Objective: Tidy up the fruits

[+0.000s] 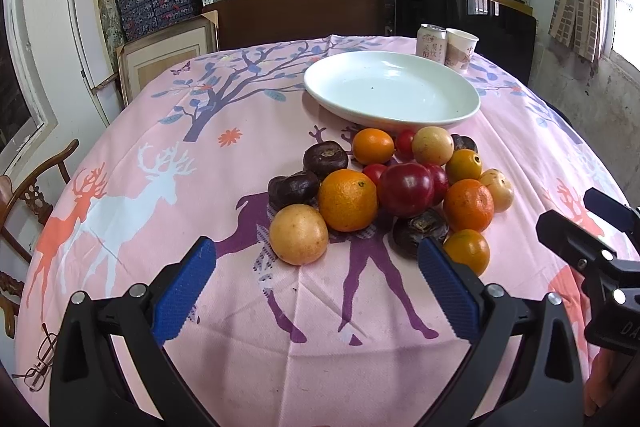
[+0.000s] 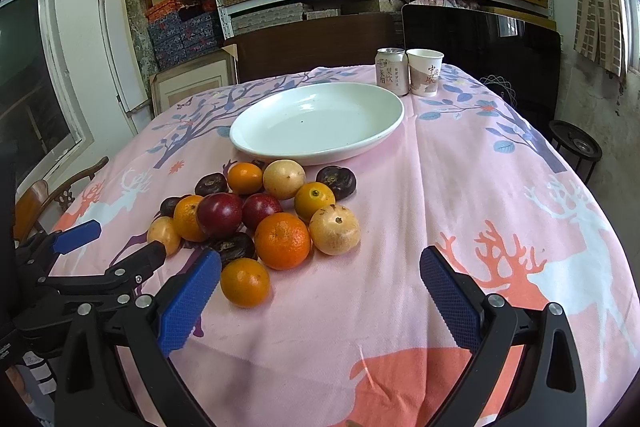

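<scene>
A heap of fruit lies on the pink tablecloth: oranges (image 1: 348, 200) (image 2: 282, 240), red plums (image 1: 406, 189) (image 2: 219, 214), yellow round fruits (image 1: 298, 235) (image 2: 334, 229) and dark brown water chestnuts (image 1: 325, 159) (image 2: 336, 181). Behind the heap stands an empty white plate (image 1: 440, 115) (image 2: 256, 143). My left gripper (image 1: 318, 279) is open just in front of the heap, nothing between its blue pads. My right gripper (image 2: 320, 291) is open too, to the right of the heap, with a small orange (image 2: 245, 282) by its left pad. In each view the other gripper shows at the side.
A drink can (image 1: 431, 41) (image 2: 391, 71) and a paper cup (image 1: 460, 49) (image 2: 425, 71) stand behind the plate. Glasses (image 1: 40, 363) lie at the table's left edge. A wooden chair (image 1: 28, 195) stands left; shelves with boxes fill the back wall.
</scene>
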`<state>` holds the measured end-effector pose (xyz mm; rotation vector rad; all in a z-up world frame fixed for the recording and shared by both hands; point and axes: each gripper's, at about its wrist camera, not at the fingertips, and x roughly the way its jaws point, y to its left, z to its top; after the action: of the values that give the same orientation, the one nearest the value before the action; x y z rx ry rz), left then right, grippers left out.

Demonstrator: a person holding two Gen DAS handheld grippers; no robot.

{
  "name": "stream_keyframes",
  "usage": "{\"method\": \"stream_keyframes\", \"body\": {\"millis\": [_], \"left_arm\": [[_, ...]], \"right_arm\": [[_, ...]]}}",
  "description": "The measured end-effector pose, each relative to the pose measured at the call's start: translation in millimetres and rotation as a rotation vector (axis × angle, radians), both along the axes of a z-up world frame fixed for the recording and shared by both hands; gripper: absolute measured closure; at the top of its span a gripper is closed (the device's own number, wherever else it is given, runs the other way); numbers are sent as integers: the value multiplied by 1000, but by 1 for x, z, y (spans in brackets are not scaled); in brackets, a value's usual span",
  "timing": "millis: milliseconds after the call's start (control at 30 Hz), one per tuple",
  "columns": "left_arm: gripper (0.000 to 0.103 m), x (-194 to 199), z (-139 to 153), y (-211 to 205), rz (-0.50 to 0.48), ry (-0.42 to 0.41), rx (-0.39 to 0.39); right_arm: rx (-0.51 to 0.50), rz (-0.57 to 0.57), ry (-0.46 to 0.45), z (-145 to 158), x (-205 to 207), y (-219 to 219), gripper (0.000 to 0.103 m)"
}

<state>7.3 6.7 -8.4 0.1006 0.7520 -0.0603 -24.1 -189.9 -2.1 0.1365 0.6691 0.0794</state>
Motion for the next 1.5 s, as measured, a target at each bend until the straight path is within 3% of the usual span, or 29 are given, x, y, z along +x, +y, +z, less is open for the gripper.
{"method": "stream_keyframes", "body": {"millis": [1500], "left_arm": [[4, 0, -3, -1, -3, 9, 8]], "right_arm": [[5, 2, 1, -1, 2, 3, 3]]}}
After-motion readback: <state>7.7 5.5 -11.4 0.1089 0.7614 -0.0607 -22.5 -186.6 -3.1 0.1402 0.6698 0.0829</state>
